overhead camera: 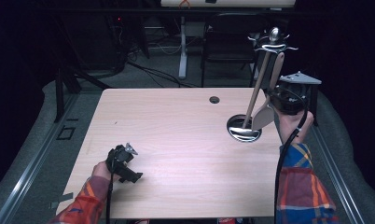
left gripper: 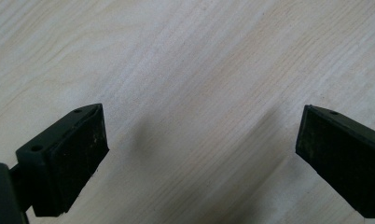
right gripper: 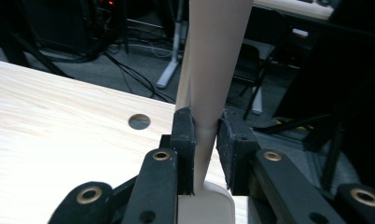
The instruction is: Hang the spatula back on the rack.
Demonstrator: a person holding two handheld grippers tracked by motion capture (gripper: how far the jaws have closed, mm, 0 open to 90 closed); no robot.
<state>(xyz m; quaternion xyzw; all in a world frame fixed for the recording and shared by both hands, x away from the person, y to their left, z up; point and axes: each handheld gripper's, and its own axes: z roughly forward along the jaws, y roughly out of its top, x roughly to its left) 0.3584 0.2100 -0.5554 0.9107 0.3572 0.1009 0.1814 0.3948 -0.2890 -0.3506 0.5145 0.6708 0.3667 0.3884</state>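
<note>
Count: two handheld black two-jaw grippers, one pale wooden spatula, one metal utensil stand with a round shiny base, one light wood-grain table [overhead camera: 176,140] with one small round cable hole [overhead camera: 214,99] near its far edge.

Right gripper [right gripper: 205,140]: jaws pressed onto the pale wooden spatula [right gripper: 209,70], pinching its handle just above where it widens into the blade. In the right gripper view the handle runs up between the two black pads and out the top; the blade's shoulder sits below the jaws, between the linkage arms. Pads contact the handle on both sides.

High view: right gripper [overhead camera: 274,100] held up off the table at the far right, beside the metal utensil stand [overhead camera: 244,128]. Spatula [overhead camera: 269,93] is off the tabletop, roughly upright and tilted, blade down near the stand's base, handle top up close to the hooked head of the stand. Cannot tell whether the handle touches a hook. Right hand wraps the gripper body from below, plaid sleeve coming in from the bottom right, forearm raised.

Left gripper [overhead camera: 125,161]: near the table's near-left corner, low over the surface, well apart from the spatula and stand. Left gripper [left gripper: 199,135] view: jaws spread wide, bare wood grain between them. Left hand grips it from behind, plaid sleeve at the bottom left.
</note>
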